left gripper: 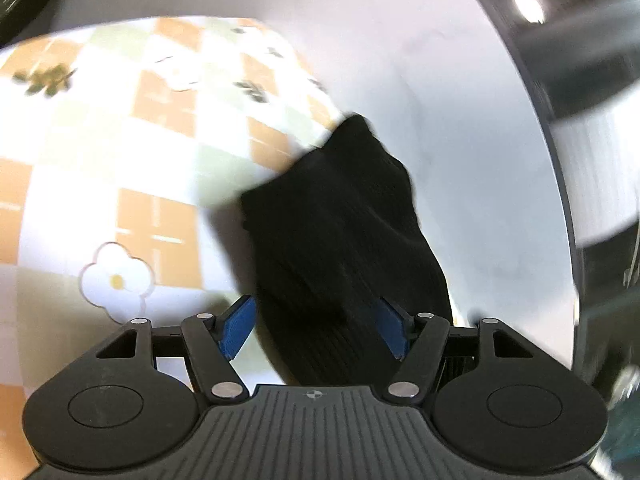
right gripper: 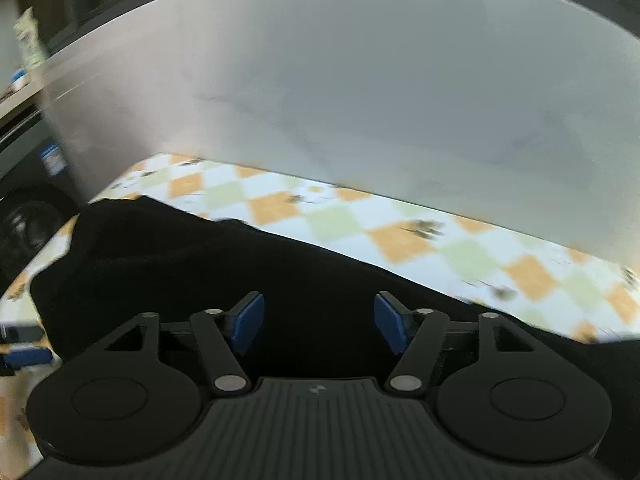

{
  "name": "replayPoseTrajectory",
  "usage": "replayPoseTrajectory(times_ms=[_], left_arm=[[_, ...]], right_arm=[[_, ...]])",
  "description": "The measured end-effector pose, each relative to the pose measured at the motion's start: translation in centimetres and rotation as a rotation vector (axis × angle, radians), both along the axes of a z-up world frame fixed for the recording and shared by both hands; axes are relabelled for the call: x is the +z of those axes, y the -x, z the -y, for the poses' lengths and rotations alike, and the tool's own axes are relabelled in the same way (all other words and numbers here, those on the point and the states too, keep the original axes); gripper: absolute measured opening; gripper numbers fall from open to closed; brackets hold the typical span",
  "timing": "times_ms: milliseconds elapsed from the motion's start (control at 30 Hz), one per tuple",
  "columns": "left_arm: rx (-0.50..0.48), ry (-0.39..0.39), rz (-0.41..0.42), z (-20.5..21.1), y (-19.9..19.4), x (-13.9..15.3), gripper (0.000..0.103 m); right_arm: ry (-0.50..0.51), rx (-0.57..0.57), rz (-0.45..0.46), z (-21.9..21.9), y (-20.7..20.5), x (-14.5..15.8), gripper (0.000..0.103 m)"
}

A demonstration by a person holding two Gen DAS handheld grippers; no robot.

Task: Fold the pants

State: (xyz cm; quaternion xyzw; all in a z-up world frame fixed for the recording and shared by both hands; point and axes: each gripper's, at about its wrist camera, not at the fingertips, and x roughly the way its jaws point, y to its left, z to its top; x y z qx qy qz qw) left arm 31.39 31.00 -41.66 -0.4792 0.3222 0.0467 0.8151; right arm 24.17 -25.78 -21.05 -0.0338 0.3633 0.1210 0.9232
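The black pants (right gripper: 180,256) lie spread over a checked orange, green and white tablecloth (right gripper: 460,248). In the right wrist view my right gripper (right gripper: 320,328) stands open just above the dark fabric, its blue pads (right gripper: 248,326) wide apart and empty. In the left wrist view a ribbed strip of the black pants (left gripper: 340,220) rises from between the fingers toward the far side of the tablecloth (left gripper: 160,140). My left gripper (left gripper: 318,330) is open; the cloth passes between its blue pads (left gripper: 238,330) and partly covers the right one. Both views are blurred by motion.
A pale grey wall (right gripper: 360,80) stands close behind the table. The table's left edge drops off beside a dark round-fronted appliance (right gripper: 24,224). In the left wrist view a dark shelf or frame (left gripper: 580,80) runs along the right side.
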Motion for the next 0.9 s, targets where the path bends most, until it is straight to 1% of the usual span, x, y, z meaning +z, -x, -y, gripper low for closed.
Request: replayPoseTrajectory(times_ms=[67, 133, 200, 233, 300, 367, 467, 500, 533, 567, 600, 633, 667, 733, 800, 900], left_arm=[[0.03, 0.021, -0.004, -0.8, -0.4, -0.7, 0.068], [0.043, 0.009, 0.003, -0.8, -0.8, -1.2, 0.068], [0.053, -0.004, 0.019, -0.8, -1.2, -1.5, 0.069], [0.058, -0.003, 0.027, -0.5, -1.6, -1.5, 0.069], [0.07, 0.003, 0.049, -0.4, -2.0, -1.7, 0.07], [0.078, -0.005, 0.067, -0.5, -2.5, -1.9, 0.07], [0.067, -0.048, 0.071, 0.5, -4.3, -1.6, 0.07], [0.066, -0.056, 0.068, 0.8, -4.6, -1.0, 0.069], [0.068, -0.055, 0.062, 1.0, -4.9, -0.9, 0.068], [0.075, -0.055, 0.049, 1.0, -5.1, -0.8, 0.064], [0.09, -0.058, 0.022, 1.0, -5.2, -0.8, 0.049], [0.104, -0.056, 0.008, 0.8, -5.5, -1.2, 0.044], [0.114, -0.043, 0.005, 0.6, -5.4, -1.3, 0.044], [0.123, -0.052, -0.013, 0.5, -5.6, -1.0, 0.039], [0.124, -0.072, -0.019, 0.1, -5.1, -0.4, 0.038], [0.146, -0.071, -0.03, -0.7, -4.8, -0.2, 0.038]], right_arm=[[-0.015, -0.071, 0.004, 2.1, 1.3, -0.2, 0.075], [-0.004, -0.13, 0.02, 3.7, 2.5, -0.6, 0.08], [0.044, -0.177, 0.025, 4.9, 3.8, -1.3, 0.08], [0.06, -0.198, 0.014, 5.4, 4.3, -1.7, 0.081], [0.055, -0.229, -0.008, 6.3, 5.1, -2.2, 0.081], [0.056, -0.26, -0.003, 6.9, 5.6, -2.5, 0.084], [0.067, -0.258, -0.016, 6.8, 6.0, -3.2, 0.085], [0.081, -0.255, -0.023, 6.6, 6.1, -3.4, 0.085], [0.09, -0.253, -0.026, 6.7, 6.5, -3.5, 0.085], [0.096, -0.253, -0.032, 6.7, 6.7, -3.7, 0.085], [0.094, -0.26, -0.037, 6.7, 6.8, -4.0, 0.086], [0.08, -0.271, -0.039, 6.6, 7.1, -4.0, 0.086], [0.064, -0.279, -0.042, 6.8, 7.2, -4.0, 0.086], [0.048, -0.292, -0.04, 7.0, 7.5, -4.0, 0.086], [0.059, -0.303, -0.034, 7.0, 7.9, -3.8, 0.087], [0.048, -0.314, -0.025, 6.9, 8.1, -3.6, 0.09]])
